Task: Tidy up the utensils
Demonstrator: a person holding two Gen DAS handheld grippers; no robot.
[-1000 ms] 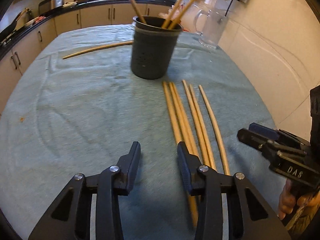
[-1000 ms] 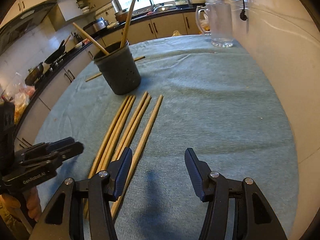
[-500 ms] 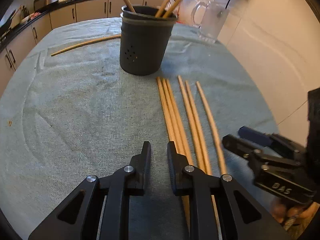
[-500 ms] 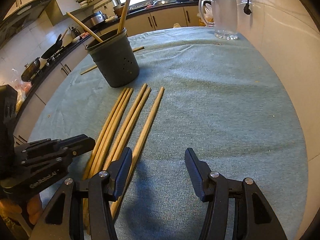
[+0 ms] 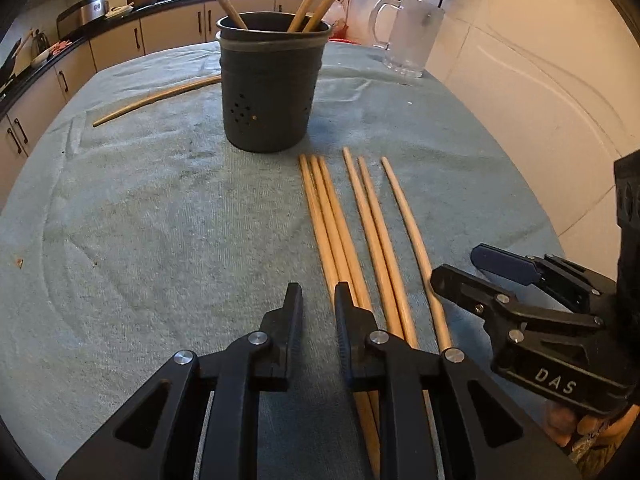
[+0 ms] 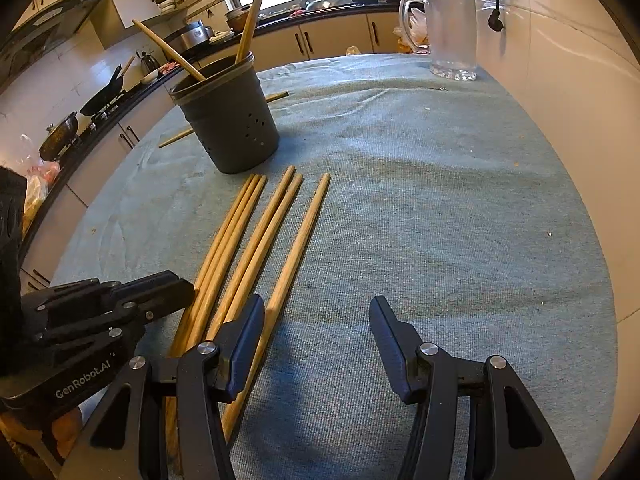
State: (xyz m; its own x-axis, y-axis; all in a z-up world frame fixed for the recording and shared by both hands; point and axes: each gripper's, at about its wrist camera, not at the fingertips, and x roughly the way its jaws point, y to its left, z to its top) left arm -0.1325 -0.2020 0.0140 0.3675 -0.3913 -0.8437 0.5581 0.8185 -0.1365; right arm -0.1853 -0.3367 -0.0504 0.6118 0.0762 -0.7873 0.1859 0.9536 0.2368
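Several long wooden chopsticks (image 5: 362,224) lie side by side on the blue-green cloth, pointing at a dark grey perforated holder (image 5: 271,88) that has three sticks standing in it. My left gripper (image 5: 318,312) hovers low just left of the row, its jaws narrowed to a small gap with nothing between them. My right gripper (image 6: 318,330) is open and empty at the right side of the row (image 6: 256,248); its left finger (image 6: 244,340) is over the near ends. The holder also shows in the right wrist view (image 6: 228,120).
A single chopstick (image 5: 156,98) lies apart, left of and behind the holder. A glass mug (image 5: 408,38) stands at the far right by the white wall. The cloth-covered table (image 5: 120,240) ends at kitchen cabinets on the left and back.
My left gripper has narrowed from wide open to a small gap and moved forward and lower beside the chopsticks. My right gripper has crept forward, still open.
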